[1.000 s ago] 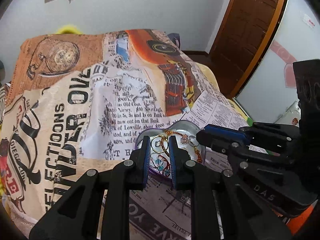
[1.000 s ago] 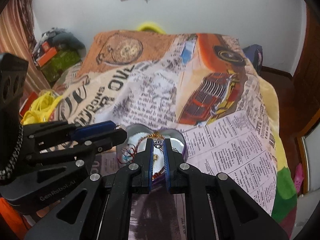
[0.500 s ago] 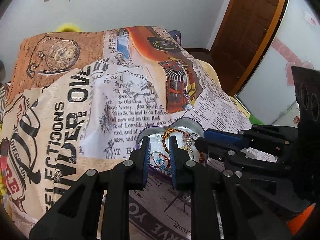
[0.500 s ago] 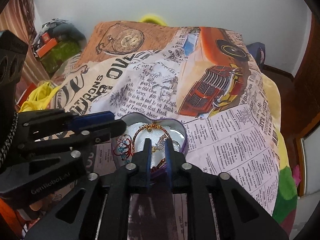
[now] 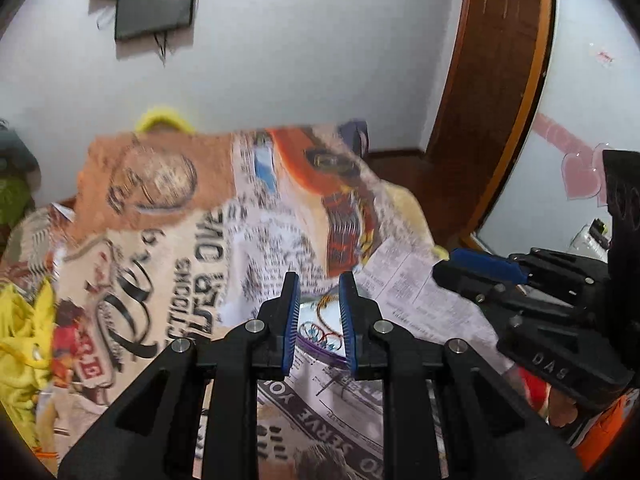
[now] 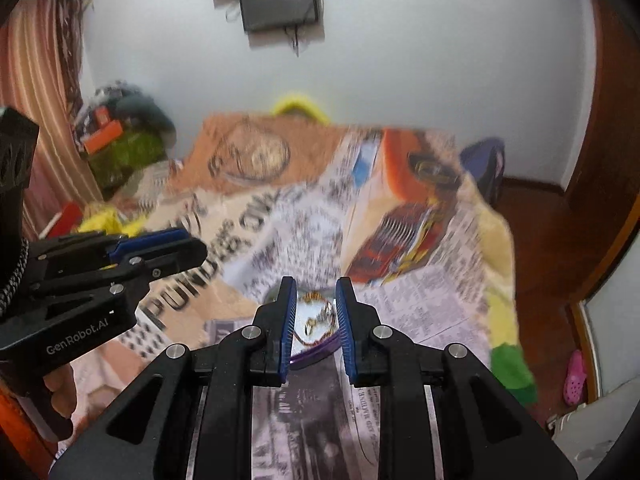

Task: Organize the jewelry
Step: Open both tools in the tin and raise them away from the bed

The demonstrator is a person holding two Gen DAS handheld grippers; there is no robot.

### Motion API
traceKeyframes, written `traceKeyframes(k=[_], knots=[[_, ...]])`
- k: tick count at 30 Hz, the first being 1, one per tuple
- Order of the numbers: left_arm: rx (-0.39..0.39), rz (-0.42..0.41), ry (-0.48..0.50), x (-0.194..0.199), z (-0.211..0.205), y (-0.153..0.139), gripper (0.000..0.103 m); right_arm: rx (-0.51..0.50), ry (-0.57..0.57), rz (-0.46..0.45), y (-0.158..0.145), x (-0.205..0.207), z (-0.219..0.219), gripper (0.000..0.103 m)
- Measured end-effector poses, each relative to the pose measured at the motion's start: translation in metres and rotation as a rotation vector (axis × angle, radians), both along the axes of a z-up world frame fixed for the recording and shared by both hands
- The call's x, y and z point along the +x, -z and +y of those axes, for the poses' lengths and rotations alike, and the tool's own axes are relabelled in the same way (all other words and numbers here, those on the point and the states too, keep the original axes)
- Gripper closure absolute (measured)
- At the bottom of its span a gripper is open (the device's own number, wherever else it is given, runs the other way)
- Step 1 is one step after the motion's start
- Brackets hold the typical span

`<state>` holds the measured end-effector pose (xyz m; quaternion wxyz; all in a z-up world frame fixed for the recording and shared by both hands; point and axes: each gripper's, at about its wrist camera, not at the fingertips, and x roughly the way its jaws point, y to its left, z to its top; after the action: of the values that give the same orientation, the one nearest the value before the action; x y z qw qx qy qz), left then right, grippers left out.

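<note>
The jewelry (image 6: 317,317), a gold chain with small coloured rings, is seen lying in a shallow heart-shaped tin (image 6: 316,354) with a purple rim, set on the bed's newspaper-print blanket (image 6: 420,300). Both sets of tongs are held above the tin with nothing between their blue pads: the left tongs (image 5: 319,317) are parted, and the right tongs (image 6: 316,322) are parted likewise, the tin being framed in each gap. Both views are blurred, so fine detail of the pieces cannot be made out. For the step in hand, judged to be a pick from the tin, one piece should be singled out and pinched at a free loop near the tin's centre, then lifted slowly so that tangled chains are noticed before others are dragged over the rim. The soft blanket may let the tin tip if it is pressed at the edge. The two tools are close together, so one is best kept to the side. A wall-mounted screen (image 6: 280,0), a wooden door (image 5: 496,80) and clutter (image 6: 116,140) at the far left lie well apart from the work.
</note>
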<state>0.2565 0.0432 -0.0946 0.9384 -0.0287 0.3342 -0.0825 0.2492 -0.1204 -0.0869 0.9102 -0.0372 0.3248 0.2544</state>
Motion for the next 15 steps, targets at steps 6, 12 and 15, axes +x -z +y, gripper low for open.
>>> traceKeyframes(k=[6,12,15], knots=[[0.037,-0.216,-0.042,-0.070,-0.011,-0.062,0.077,0.060,0.046,-0.187,-0.062,-0.064,-0.023,0.085],[0.042,-0.403,-0.079,-0.142,-0.023,-0.102,0.067,0.124,0.107,-0.364,-0.101,-0.131,-0.042,0.085],[0.031,-0.466,-0.093,-0.170,-0.026,-0.110,0.054,0.136,0.137,-0.427,-0.112,-0.157,-0.047,0.083]])
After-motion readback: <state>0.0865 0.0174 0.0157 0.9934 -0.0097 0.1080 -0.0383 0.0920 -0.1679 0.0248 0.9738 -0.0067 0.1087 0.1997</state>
